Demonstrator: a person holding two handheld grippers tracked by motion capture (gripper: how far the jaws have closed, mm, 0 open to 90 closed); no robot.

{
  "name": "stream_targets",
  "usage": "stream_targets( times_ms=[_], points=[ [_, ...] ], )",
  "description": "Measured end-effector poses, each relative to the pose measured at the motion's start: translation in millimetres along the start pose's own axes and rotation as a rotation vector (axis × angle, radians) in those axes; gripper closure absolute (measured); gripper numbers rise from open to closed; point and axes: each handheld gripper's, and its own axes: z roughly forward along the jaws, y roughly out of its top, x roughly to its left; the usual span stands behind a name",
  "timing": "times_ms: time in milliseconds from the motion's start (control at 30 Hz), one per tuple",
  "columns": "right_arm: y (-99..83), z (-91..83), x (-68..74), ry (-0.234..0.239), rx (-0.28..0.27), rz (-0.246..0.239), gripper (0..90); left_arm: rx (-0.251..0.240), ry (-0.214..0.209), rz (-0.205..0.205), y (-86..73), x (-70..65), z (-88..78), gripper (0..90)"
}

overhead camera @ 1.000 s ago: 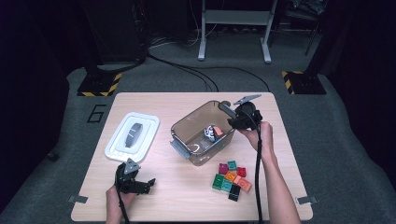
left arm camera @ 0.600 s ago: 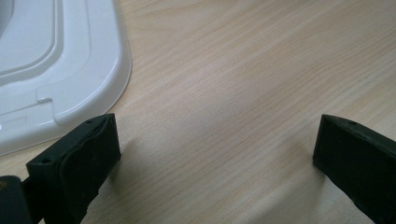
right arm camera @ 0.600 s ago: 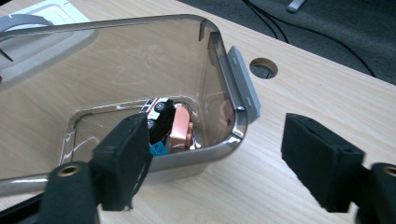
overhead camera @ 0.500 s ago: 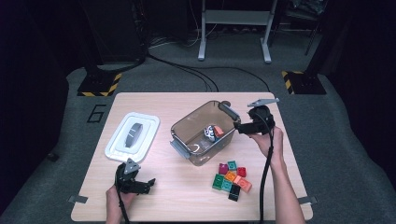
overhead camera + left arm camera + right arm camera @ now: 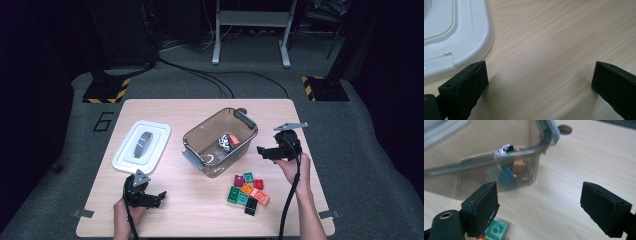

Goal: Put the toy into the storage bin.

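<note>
The bin (image 5: 220, 143), a clear brownish tub with grey handles, is taken as the landmark on the table (image 5: 200, 210). The right gripper (image 5: 264, 152) is held just to the right of the bin, beside its near right wall, with its jaws pointed toward that wall. In the right gripper view its jaws are seen spread wide, having just been opening, with nothing but bare table top between them. Through the bin's wall in that view a teal block (image 5: 507, 178), an orange block (image 5: 518, 164) and a white printed piece (image 5: 504, 148) are seen lying inside, at the corner nearest the gripper. In the high view the orange block (image 5: 233, 140) and the white piece (image 5: 224, 144) are seen together near the bin's middle.

A cluster of blocks (image 5: 247, 190), red, teal, green, orange and black, is laid on the table just in front of the bin's right end. One green block (image 5: 496, 231) is seen below the right gripper's left jaw.

The white lid (image 5: 142, 146) is laid flat to the left of the bin, apart from it. The left gripper (image 5: 157, 197) is held in front of the lid, well left of the bin, with its jaws spread and empty over bare wood; the lid's edge (image 5: 456, 40) is seen just beyond its left jaw.
</note>
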Motion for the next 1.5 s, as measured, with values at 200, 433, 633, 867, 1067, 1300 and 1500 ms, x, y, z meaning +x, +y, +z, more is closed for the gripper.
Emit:
stream_targets(
  times_ms=[200, 433, 633, 867, 1067, 1300, 1500],
  points=[
    [-31.3, 9.9, 11.3, 0.003, 0.057, 0.035, 14.3, 0.001, 0.001, 0.007, 0.1, 0.4, -0.1, 0.6],
    [-68.6, 27.4, 23.7, 0.01, 0.121, 0.062, 15.0, 0.0, 0.002, 0.008, 0.2, 0.5, 0.0, 0.6],
    [-82.4, 36.2, 33.6, -0.002, 0.153, 0.057, 17.2, -0.001, 0.002, 0.009, 0.2, 0.6, 0.0, 0.6],
    [-89.4, 35.2, 33.6, -0.024, 0.176, 0.058, 19.7, 0.001, 0.001, 0.006, 0.1, 0.3, -0.1, 0.6],
    [-92.0, 34.2, 24.7, -0.028, 0.181, 0.077, 19.9, 0.001, 0.0, 0.003, 0.1, 0.2, 0.0, 0.6],
    [-87.2, 39.9, 11.1, -0.016, 0.17, 0.089, 21.1, 0.001, 0.001, 0.001, 0.1, 0.2, 0.0, 0.6],
    [-82.2, 40.2, 11.4, -0.012, 0.118, 0.119, 22.3, -0.001, 0.003, 0.001, 0.2, 0.3, 0.2, 0.6]
  ],
)
